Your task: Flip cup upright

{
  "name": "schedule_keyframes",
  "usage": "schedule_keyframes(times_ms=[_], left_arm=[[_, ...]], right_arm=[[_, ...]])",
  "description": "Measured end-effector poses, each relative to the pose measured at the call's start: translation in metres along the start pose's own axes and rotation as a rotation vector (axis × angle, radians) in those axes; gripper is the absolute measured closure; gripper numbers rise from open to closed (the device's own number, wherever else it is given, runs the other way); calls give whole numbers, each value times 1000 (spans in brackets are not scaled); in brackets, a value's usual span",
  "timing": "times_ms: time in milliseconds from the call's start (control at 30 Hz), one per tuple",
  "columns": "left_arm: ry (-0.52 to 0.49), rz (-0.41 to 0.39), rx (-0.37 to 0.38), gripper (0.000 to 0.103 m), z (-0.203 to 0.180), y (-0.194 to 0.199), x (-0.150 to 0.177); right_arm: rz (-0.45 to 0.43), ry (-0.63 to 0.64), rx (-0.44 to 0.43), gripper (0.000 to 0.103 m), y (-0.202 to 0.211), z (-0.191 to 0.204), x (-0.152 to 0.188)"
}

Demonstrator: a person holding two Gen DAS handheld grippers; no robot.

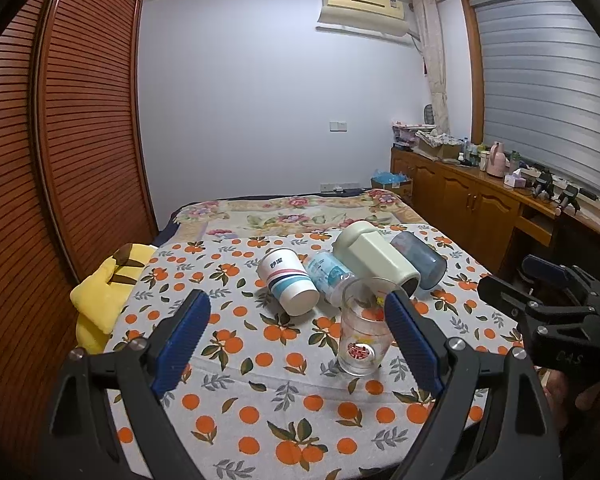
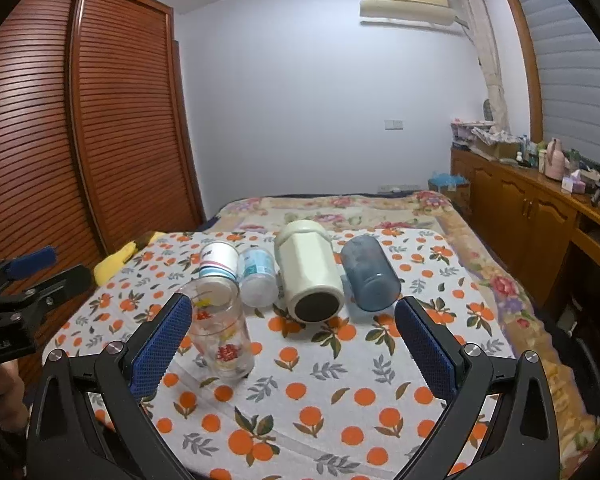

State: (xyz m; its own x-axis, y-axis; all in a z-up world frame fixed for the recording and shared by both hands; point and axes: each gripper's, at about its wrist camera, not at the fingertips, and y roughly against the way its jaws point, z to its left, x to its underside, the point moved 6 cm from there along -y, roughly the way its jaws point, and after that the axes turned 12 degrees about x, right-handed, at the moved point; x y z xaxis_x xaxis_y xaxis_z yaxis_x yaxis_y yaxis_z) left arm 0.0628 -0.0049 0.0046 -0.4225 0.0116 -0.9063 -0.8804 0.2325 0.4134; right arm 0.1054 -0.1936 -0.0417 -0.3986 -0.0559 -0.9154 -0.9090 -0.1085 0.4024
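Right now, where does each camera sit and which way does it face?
Left wrist: on the left claw, open, facing the upright glass; the right claw shows at right.
Right wrist: on the right claw, open, facing the cream cup; the left claw shows at left.
Shared: glass, lying cups, orange-print cloth.

A clear glass cup (image 1: pixel 363 330) with a red emblem stands upright, mouth up, on the near side of the orange-print cloth (image 1: pixel 260 400), just in front of four cups lying on their sides.
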Motion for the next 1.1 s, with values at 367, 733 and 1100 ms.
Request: schedule_keyframes(times_ms=[367,733,1100], left_arm=[[6,2,-1,13,2,0,1],[6,2,0,13,2,1,1],[6,1,-1,13,2,1,2]], right_arm=[[-4,-1,4,0,1,-1,0],[-5,-3,6,0,2,-2,0],[-6,-3,5,0,2,-2,0]])
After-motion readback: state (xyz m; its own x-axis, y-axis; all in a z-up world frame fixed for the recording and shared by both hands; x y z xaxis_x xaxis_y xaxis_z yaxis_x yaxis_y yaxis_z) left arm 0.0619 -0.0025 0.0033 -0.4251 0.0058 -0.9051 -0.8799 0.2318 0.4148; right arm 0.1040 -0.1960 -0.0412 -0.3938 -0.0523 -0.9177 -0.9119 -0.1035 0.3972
